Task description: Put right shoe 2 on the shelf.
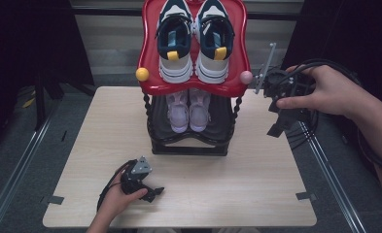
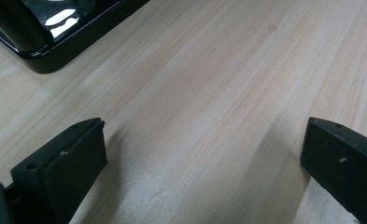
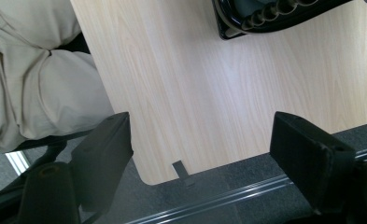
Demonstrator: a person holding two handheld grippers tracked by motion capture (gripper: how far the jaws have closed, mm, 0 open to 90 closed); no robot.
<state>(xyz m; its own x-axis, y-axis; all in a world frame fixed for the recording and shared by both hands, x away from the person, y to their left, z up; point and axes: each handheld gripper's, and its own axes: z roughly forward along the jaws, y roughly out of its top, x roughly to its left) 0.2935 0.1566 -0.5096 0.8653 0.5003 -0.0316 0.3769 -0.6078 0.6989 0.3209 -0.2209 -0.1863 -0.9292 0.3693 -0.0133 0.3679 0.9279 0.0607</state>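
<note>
Shoe rack (image 1: pixel 193 141) sits at the far middle of the table (image 1: pixel 256 184), black base on the wood, twisted black posts holding up a red top shelf (image 1: pixel 147 58). On that red shelf we see a pair of navy-and-white sneakers (image 1: pixel 194 39), heels toward us, side by side and touching, yellow pull tabs at the heels. Lower shelf holds a pair of pale pink sneakers (image 1: pixel 188 110), also heels toward us, tucked under the red shelf. A yellow knob (image 1: pixel 142 74) caps the left front corner of the red shelf, a pink knob (image 1: pixel 246 76) the right. Our right gripper (image 1: pixel 281 124) is in the air just right of the rack, near the pink knob, apart from it, tipped down over the table's right edge; in the right gripper view (image 3: pixel 202 149) the jaws stand wide apart with nothing between them, table corner and floor below, rack base at the top. Our left gripper (image 1: pixel 155 192) rests low at the near left of the table, well apart from the rack; in the left gripper view (image 2: pixel 204 158) its jaws are spread wide, bare wood between them, nothing held, a corner of the rack base at upper left.
</note>
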